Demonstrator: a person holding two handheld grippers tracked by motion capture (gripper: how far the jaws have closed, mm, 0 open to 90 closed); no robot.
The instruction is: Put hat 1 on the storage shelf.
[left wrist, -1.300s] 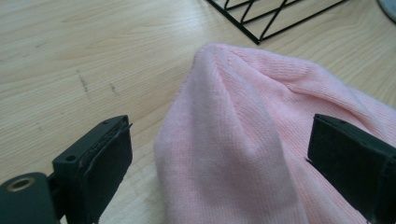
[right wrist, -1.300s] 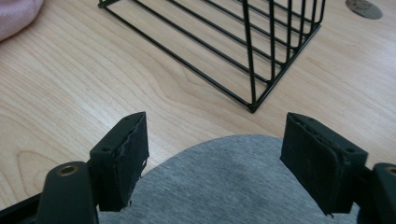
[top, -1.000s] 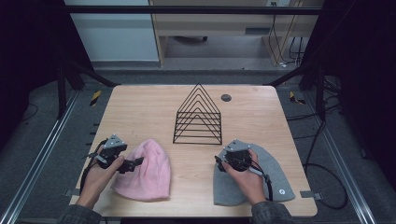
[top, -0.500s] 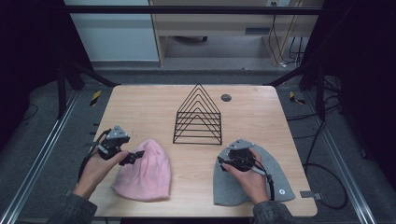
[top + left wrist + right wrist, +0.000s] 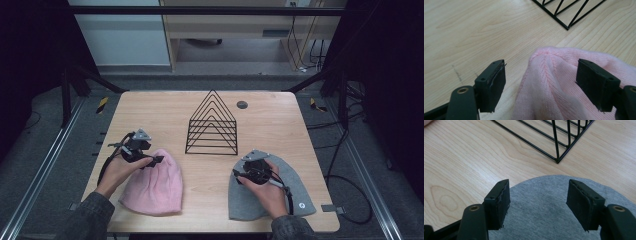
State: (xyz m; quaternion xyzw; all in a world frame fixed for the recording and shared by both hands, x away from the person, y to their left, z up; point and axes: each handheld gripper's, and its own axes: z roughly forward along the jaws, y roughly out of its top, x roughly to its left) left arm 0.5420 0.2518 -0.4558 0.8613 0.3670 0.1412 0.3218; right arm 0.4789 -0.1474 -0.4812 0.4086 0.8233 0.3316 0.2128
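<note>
The left gripper (image 5: 156, 160) gapes over the pink beanie's (image 5: 152, 184) crown, lower left of the high view. The right gripper (image 5: 239, 172) spreads wide above the grey beanie (image 5: 295, 190), lower right. At centre, the black wire rack (image 5: 212, 125) holds nothing.

High view: table (image 5: 150, 115) was evenly lit from overhead, surroundings fell off to near black. Soft, low-res, no hard shadows. Gripper views were brighter; mild sheen on the wood. Pink hat (image 5: 554, 82) went soft close to the lens, wire rack (image 5: 559, 142) stayed fairly sharp. No obvious edge distortion.
</note>
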